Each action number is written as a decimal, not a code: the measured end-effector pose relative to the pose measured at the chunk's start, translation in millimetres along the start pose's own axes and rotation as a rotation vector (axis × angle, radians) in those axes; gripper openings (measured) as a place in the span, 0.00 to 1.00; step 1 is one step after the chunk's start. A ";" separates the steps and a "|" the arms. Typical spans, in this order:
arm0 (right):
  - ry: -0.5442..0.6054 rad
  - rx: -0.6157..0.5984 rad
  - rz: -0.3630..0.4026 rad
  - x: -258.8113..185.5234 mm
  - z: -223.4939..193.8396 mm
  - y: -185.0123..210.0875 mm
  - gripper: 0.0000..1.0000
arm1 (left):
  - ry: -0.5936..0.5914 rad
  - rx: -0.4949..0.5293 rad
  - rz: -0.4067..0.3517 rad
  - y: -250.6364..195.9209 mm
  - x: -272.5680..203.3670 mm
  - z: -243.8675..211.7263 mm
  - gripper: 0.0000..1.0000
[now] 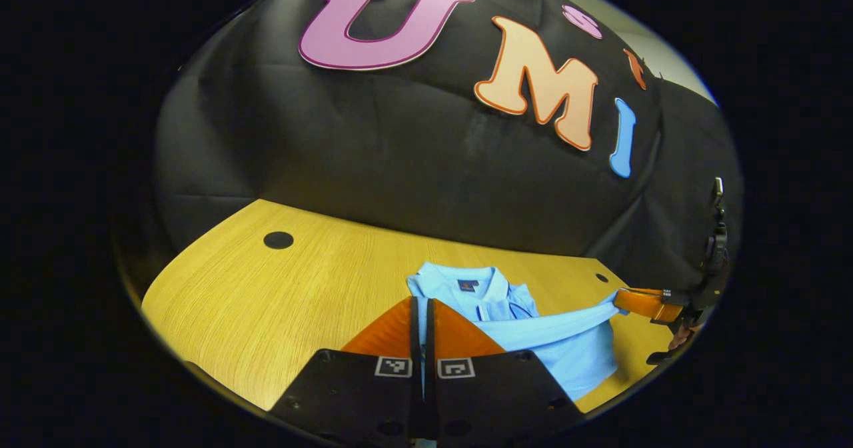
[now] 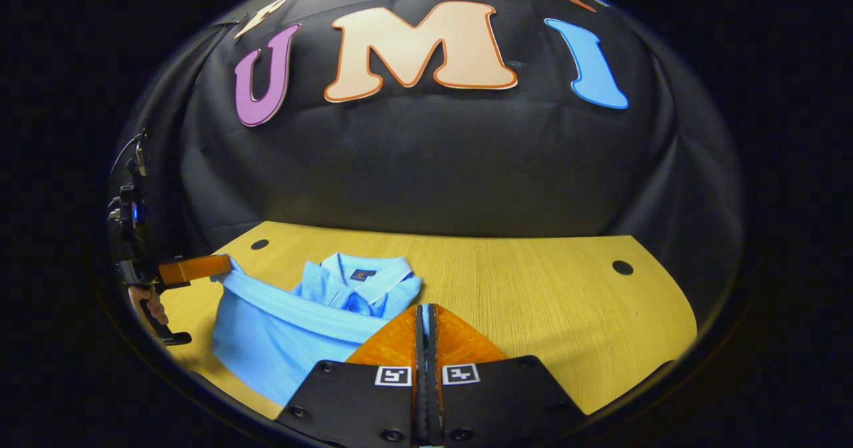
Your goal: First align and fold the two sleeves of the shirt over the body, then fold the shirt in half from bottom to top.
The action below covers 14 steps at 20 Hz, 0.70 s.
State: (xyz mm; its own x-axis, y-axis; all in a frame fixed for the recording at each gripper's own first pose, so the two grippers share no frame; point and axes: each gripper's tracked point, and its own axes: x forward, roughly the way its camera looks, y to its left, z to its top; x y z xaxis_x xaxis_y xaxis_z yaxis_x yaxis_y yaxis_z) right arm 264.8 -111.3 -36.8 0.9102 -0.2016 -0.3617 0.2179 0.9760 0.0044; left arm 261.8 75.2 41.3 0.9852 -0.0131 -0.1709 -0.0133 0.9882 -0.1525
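The light blue shirt (image 2: 280, 331) is lying on the counter (image 2: 546, 301), and its bottom hem is held lifted by both grippers, the left gripper (image 1: 422, 311) and the right gripper (image 2: 426, 318) each closed on a corner. If one corner is raised faster, the fold could be skewed. A small dark label (image 1: 468, 285) is seen inside the collar, but it cannot be read.

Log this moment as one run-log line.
phase: bottom-to-top fold | left gripper: shut on hem | right gripper: shut on hem | blue polo shirt: hem lifted, stretched between grippers | collar: flat on wooden table
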 end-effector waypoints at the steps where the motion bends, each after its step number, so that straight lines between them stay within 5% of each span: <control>1: 0.005 0.035 -0.001 13.3 -1.9 1.3 0.02 | -0.001 0.007 0.019 3.8 13.0 -0.5 0.00; 10: 0.012 0.171 0.012 62.9 -20.1 -5.2 0.03 | -0.015 0.041 0.163 36.2 56.9 8.2 0.00; 12: -0.008 0.152 0.031 56.4 -12.5 -3.1 0.15 | -0.034 0.060 0.199 40.3 50.1 18.5 0.12; 14: -0.002 0.165 0.065 46.4 -7.3 2.3 0.25 | 0.005 0.081 0.233 46.2 36.2 15.2 0.36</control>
State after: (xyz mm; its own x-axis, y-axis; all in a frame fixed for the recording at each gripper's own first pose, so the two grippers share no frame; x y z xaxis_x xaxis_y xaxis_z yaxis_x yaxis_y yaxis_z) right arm 304.9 -117.8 -60.4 0.9248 -0.1390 -0.3541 0.2134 0.9602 0.1804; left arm 299.4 122.7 42.9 0.9561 0.2163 -0.1975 -0.2264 0.9736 -0.0300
